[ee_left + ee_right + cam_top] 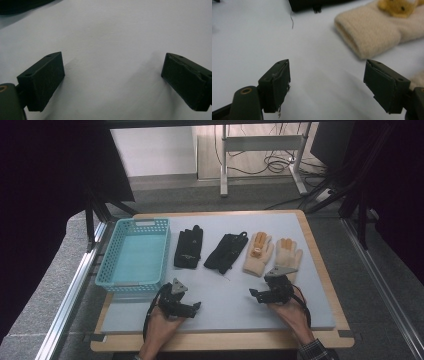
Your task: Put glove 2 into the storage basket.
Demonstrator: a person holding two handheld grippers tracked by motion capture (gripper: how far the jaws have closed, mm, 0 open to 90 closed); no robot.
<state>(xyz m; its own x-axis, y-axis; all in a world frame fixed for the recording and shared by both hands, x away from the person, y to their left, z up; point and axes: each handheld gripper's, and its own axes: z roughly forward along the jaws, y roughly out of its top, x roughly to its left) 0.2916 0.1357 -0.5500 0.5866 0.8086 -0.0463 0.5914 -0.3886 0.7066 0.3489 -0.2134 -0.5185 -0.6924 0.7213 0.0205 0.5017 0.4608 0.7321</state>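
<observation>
Two black gloves [188, 248] [226, 251] and two cream knitted gloves with orange palms [258, 253] [288, 255] lie in a row across the grey mat [225, 290]. A light blue basket [134, 255] stands at the mat's left and holds nothing. My left gripper [196, 307] rests near the front, just below the basket's front right corner, open over bare mat [112, 72]. My right gripper [255, 294] is open near the front right, just below the cream gloves; a cream cuff [367, 35] lies ahead of its jaws, nothing between them [327, 80].
The wooden table edge [225, 340] frames the mat. Metal rails [75, 285] run along both sides. A desk frame and cables [265, 155] stand on the floor behind. A loose thread [292, 21] lies near the black glove's cuff [312, 4].
</observation>
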